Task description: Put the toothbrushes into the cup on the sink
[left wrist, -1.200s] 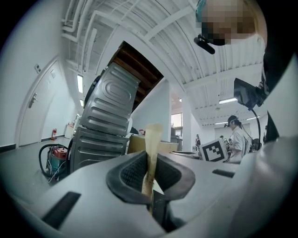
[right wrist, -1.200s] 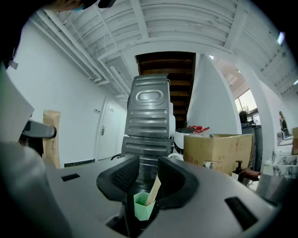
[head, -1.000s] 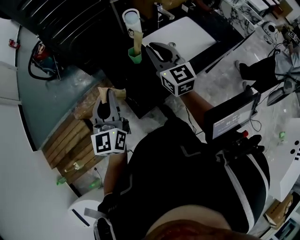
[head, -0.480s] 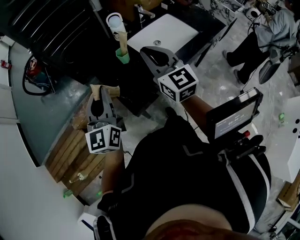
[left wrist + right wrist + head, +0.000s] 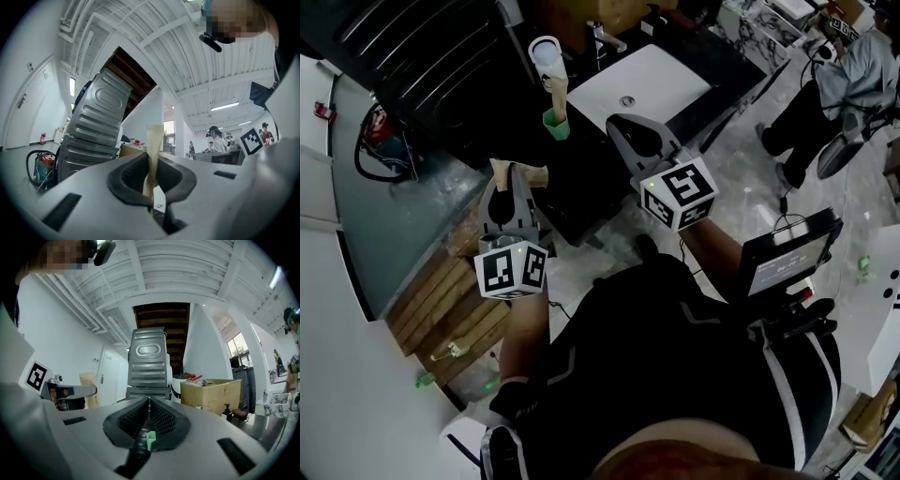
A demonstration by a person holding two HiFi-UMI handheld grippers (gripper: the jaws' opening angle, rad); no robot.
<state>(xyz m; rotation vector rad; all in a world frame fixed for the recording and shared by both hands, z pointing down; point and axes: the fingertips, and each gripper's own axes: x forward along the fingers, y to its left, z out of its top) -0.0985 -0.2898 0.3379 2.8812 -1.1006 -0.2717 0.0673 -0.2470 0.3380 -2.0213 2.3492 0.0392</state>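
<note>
A white cup (image 5: 546,49) stands on the dark counter beside the white sink (image 5: 670,70). A beige toothbrush with a green end (image 5: 555,105) leans out of the cup. My right gripper (image 5: 625,124) hangs over the counter to the right of it, apart from it. Its jaws have just been closing and stand shut (image 5: 149,401) with nothing gripped at the tips; a small green bit (image 5: 150,440) shows low in the gap. My left gripper (image 5: 510,174) is shut on a second beige toothbrush (image 5: 528,175), which rises between its pads (image 5: 153,145).
A tap (image 5: 605,37) stands behind the sink. A red extinguisher with a black hose (image 5: 375,141) lies at the left, and wooden boards (image 5: 441,300) lie below my left gripper. A screen (image 5: 787,262) hangs at the person's waist. Another person (image 5: 848,66) sits at the top right.
My right gripper has drawn back to the right, away from the toothbrush in the cup. My left gripper has kept its hold on its toothbrush and risen slightly.
</note>
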